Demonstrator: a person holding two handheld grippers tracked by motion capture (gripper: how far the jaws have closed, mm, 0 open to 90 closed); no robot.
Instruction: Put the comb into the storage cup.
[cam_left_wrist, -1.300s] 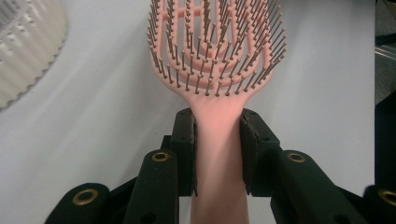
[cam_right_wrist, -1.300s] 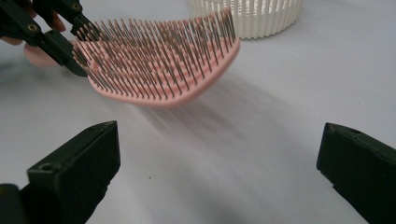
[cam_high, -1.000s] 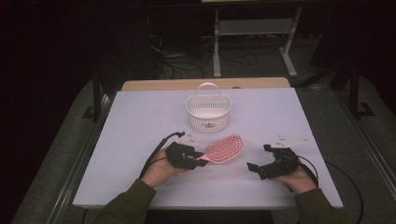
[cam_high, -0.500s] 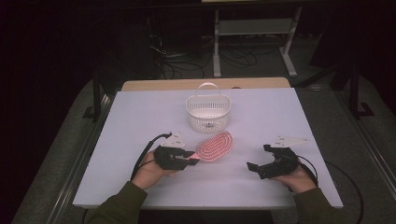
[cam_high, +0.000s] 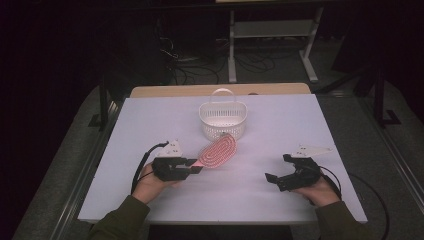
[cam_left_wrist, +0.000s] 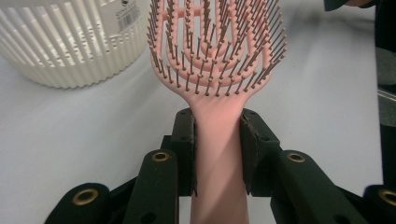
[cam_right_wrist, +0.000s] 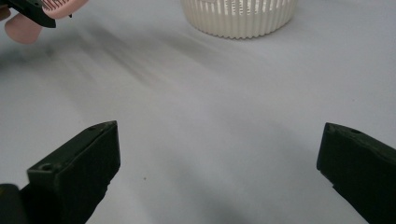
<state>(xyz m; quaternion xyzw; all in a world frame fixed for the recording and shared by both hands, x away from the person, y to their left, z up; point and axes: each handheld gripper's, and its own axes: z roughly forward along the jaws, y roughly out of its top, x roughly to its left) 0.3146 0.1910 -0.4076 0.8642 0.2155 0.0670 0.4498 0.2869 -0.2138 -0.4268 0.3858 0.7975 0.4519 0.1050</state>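
**Holding the pink brush short of the basket**

Spreading out beneath my hands is the broad white counter (cam_high: 150, 130), the biggest thing here, with a strip of tan wood at its far edge. Near that far edge, about in the middle, stands the white slotted plastic basket with a hoop handle (cam_high: 223, 120), upright.

My left gripper (cam_high: 196, 168) sits left of centre, low over the counter. Its fingers (cam_left_wrist: 184, 149) are clamped on the handle of the pink plastic hairbrush with dark bristles (cam_left_wrist: 217, 56), one pad on each side of the neck just below the head. The brush points away from me and up to the right, bristles facing up, its rounded head just short of the basket's near wall; whether they touch I cannot tell.

My right gripper (cam_high: 276, 180) lies well apart on the right side of the counter. Its fingers (cam_right_wrist: 79, 168) stand wide open with nothing between them but bare counter, aimed toward the basket and the brush.
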